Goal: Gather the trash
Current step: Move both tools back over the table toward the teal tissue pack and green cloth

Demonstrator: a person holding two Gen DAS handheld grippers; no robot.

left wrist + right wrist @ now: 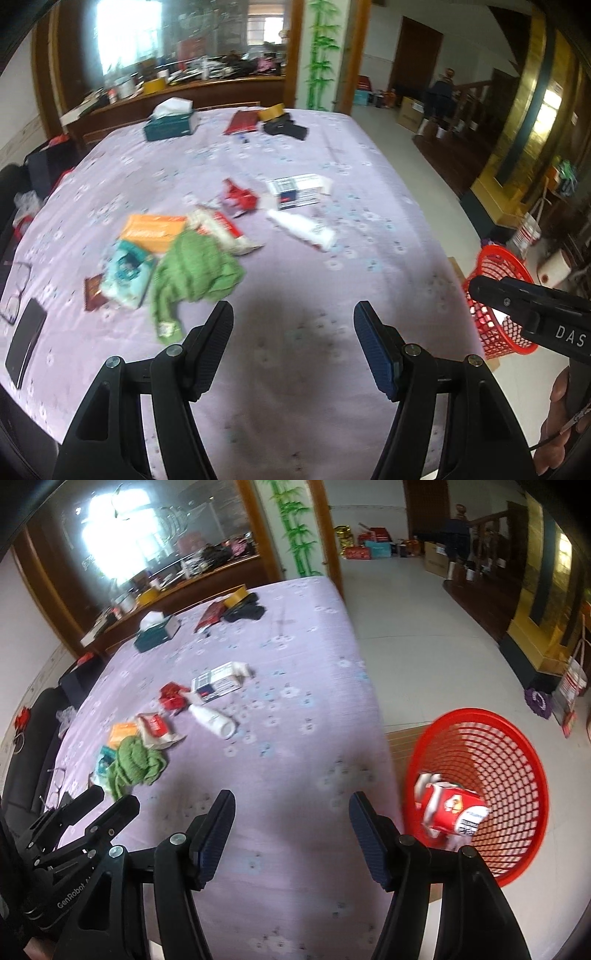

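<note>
Both grippers, left gripper (293,314) and right gripper (291,803), hover with jaws apart and empty over the lilac flowered tablecloth (369,229); litter (177,254) lies left-centre, red mesh basket (498,760) on pale floor (424,627) at right.

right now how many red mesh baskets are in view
1. The red mesh basket stands on the floor just off the table's right edge, with a red and white package inside. None other shows.
</note>
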